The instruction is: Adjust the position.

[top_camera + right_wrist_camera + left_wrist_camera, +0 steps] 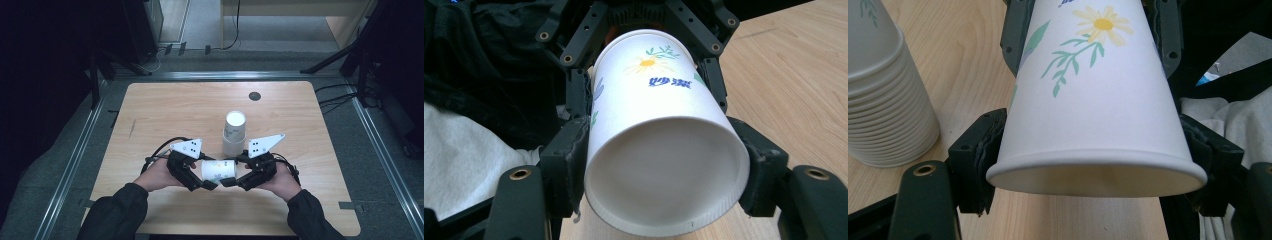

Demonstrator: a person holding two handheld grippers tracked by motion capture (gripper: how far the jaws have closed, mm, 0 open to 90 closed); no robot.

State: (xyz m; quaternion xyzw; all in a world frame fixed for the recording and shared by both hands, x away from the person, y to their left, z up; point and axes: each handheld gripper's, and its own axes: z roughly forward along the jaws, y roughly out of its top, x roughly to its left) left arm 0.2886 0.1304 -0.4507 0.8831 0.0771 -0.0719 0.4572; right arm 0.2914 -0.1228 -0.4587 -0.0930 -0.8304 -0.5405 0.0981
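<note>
Left gripper (209, 185), mine: jaws set on either side of a paper cup (218, 170), pads against the wall just behind the rolled rim. In the left gripper view the cup (1095, 107) lies with its open mouth towards the camera, and both pads (988, 145) meet the white wall.

Right gripper (227, 181), mine: jaws closed on the same cup from the opposite end. In the right gripper view the recessed base of the cup (664, 170) faces the camera, gripped between two black pads (574, 150); the other gripper's jaws hold the far end.

Paper cup: white, printed with a yellow daisy, green sprigs and blue lettering. It lies on its side, held between my two grippers, above the near middle of the table (165, 105). I cannot tell whether it clears the wood or touches it.

Stack of cups (234, 132): white, nested, standing mouth down on the table just beyond the held cup, near the table's centre. The left gripper view shows its ribbed rims (885, 115) beside my left jaw.

Table: light wood, rounded corners, a dark round cap (255, 96) set near its far edge.

Hands: my left hand (157, 176) and right hand (284, 181) come in from the near edge in dark sleeves, each gripper bearing a grey three-cornered plate (187, 147).
</note>
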